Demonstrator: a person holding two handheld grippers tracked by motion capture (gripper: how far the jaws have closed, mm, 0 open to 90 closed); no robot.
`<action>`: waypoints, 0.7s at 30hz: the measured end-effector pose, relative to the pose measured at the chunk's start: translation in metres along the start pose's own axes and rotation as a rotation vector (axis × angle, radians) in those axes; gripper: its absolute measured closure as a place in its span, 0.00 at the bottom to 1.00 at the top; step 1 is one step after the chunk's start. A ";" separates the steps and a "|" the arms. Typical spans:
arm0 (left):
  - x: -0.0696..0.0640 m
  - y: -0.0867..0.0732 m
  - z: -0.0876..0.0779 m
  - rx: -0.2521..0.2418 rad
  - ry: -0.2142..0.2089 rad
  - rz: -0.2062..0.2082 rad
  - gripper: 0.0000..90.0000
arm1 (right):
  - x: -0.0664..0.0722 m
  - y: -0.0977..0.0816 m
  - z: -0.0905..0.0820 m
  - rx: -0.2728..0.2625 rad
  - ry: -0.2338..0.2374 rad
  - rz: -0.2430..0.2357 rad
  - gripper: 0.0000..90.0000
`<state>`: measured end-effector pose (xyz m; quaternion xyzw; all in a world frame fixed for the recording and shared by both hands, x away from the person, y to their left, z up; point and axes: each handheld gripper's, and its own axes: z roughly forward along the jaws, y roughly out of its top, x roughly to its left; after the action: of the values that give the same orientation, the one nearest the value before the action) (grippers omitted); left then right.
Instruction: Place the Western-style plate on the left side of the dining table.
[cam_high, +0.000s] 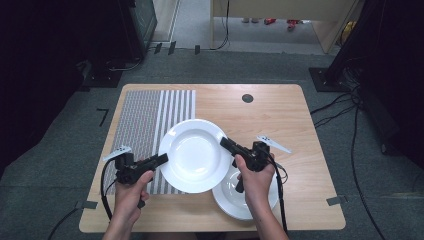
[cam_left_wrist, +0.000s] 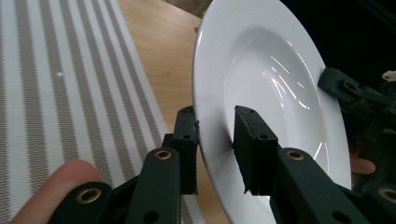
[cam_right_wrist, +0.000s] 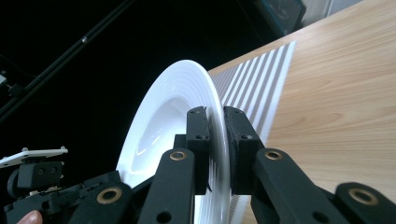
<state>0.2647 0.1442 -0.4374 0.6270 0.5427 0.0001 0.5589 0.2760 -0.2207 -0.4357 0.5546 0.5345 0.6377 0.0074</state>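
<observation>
Above the table (cam_high: 280, 107), both grippers' fingers clamp opposite rims of 1 white plate (cam_high: 195, 155): left gripper (cam_high: 161, 160), right gripper (cam_high: 226, 144).

The right hand (cam_high: 255, 181) and the white plate (cam_high: 194, 156) cover most of a second white dish (cam_high: 250, 207) near the table's front edge, so its shape stays unclear. In the left gripper view the bottom edge cuts off the plate's lower rim. Small red things (cam_high: 280, 21) on the far floor are too tiny to identify.
</observation>
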 end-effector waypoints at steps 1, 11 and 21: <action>0.004 0.003 -0.003 -0.006 0.005 -0.008 0.80 | 0.001 0.001 0.006 0.007 0.004 0.003 0.92; 0.034 0.020 -0.023 -0.065 0.068 -0.091 0.81 | 0.015 0.012 0.063 0.089 0.038 0.004 0.92; 0.059 0.048 -0.029 -0.075 0.138 -0.093 0.81 | 0.020 0.015 0.113 0.128 0.056 0.045 0.92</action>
<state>0.3042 0.2153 -0.4283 0.5784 0.6081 0.0378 0.5424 0.3578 -0.1387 -0.4322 0.5479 0.5614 0.6175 -0.0572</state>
